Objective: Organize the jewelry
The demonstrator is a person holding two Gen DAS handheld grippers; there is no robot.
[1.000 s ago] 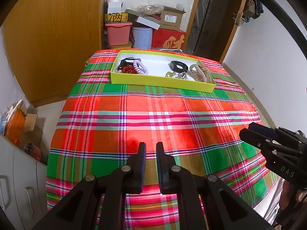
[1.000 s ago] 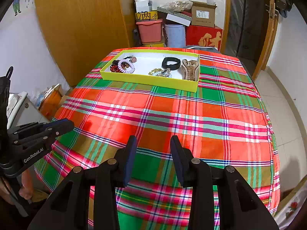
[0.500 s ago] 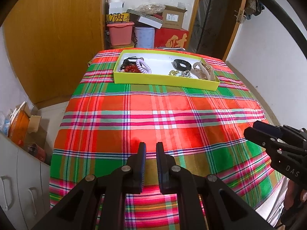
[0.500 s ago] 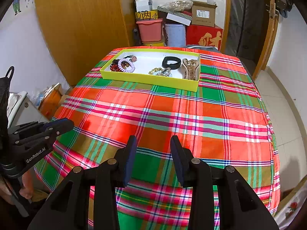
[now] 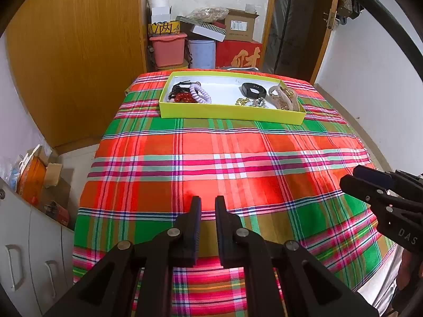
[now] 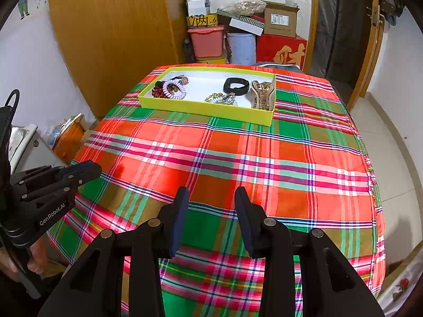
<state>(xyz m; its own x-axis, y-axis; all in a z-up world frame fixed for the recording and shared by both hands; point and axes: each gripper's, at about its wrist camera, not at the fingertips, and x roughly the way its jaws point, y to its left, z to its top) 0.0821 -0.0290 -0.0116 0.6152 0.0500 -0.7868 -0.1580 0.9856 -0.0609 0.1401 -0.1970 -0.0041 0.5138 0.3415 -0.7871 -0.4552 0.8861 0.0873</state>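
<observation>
Wardrobe: big wooden doors, standing left of the table, back toward the corner.
Table: covered in a bright red, green and pink plaid cloth, bare across its middle and near end.
Storage pile: boxes, a pink tub and a red carton stacked against the far wall, behind the table.
Tray: shallow, yellow-walled, white inside, sitting at the far end of the table; all the jewelry lies in it.
Left gripper: hangs over the table's near edge, tilted down, jaws drawn almost together with nothing between them.
Right gripper: over the near edge too, beside the left one, jaws parted and empty.
Hair claw: tan, at the tray's right end.
Black band: just left of the claw, toward the back wall.
Spiral hair tie: pale lilac, at the tray's left end, resting on dark red beads.
Gold chain: a small tangle near the tray's front wall, in front of the black band.
</observation>
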